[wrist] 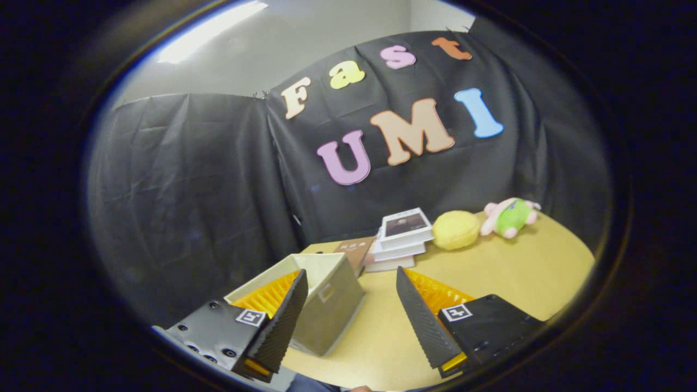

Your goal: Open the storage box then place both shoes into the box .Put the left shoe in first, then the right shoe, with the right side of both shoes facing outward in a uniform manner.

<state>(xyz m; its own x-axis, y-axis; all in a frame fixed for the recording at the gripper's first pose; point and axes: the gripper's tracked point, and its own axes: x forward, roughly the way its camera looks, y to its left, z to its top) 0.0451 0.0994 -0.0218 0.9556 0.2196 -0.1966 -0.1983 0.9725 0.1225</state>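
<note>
The storage box (321, 305) was seen in the lower middle of the frame, standing on the desk (523, 272) just ahead of the left finger, which partly covered its near corner. It was a grey, fabric-looking cube with a pale rim and a small tag on its front face; whether a lid was fitted could not be told. It was judged light and somewhat soft-walled, likely to slide if pushed, so the rim or a top edge was thought the best place for a hold. No shoes were made out.

The gripper (348, 321) was held with its fingers (419, 316) spread wide, nothing between them but bare desk.

Beyond the box, a stack of books (400, 239) lay toward the booth wall, with a yellow plush ball (456, 230) and a pink-and-green plush toy (509, 216) farther to the right. These stood well apart from the box and were not judged to obstruct an approach.
</note>
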